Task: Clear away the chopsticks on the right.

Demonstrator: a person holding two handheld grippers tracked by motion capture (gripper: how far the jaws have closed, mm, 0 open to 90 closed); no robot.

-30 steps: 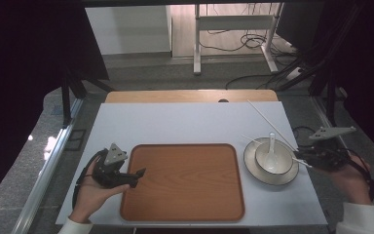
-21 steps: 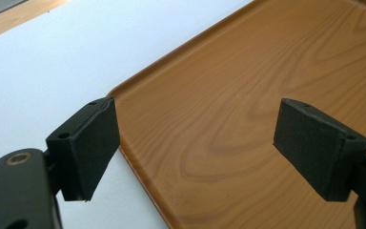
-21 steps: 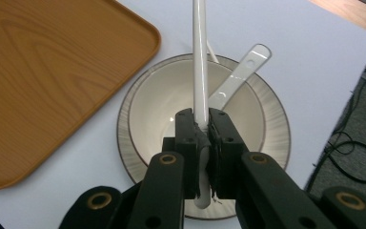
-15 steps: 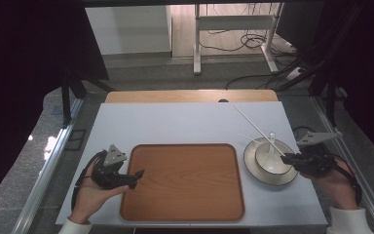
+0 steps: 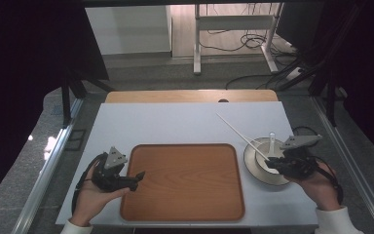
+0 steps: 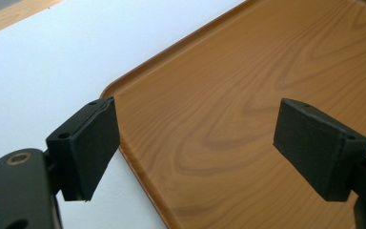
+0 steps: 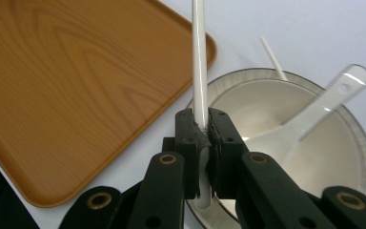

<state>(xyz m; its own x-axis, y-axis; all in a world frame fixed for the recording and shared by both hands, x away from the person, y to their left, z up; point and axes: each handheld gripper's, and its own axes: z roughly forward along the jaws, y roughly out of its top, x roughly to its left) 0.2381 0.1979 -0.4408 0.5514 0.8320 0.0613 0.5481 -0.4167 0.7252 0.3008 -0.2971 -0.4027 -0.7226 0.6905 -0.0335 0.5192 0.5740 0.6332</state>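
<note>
- Two grippers, one in each hand, near the front edge of the white table (image 5: 175, 122)
- Left gripper (image 5: 139, 175) resting at the left rim of the one brown tray (image 5: 182, 180), jaws wide apart, nothing between them, tray wood seen through the gap (image 6: 209, 119)
- Right gripper (image 7: 201, 125) squeezed tight on one white chopstick (image 7: 199, 57), stick pinched between both pads, long end poking out past the tips over the tray corner
- Right gripper (image 5: 269, 168) above the one bowl (image 5: 260, 170), just right of the tray
- One white spoon (image 7: 314, 112) lying in the bowl (image 7: 362, 157), handle on the rim
- A second chopstick (image 7: 272, 57) behind the bowl, far end on the table
</note>
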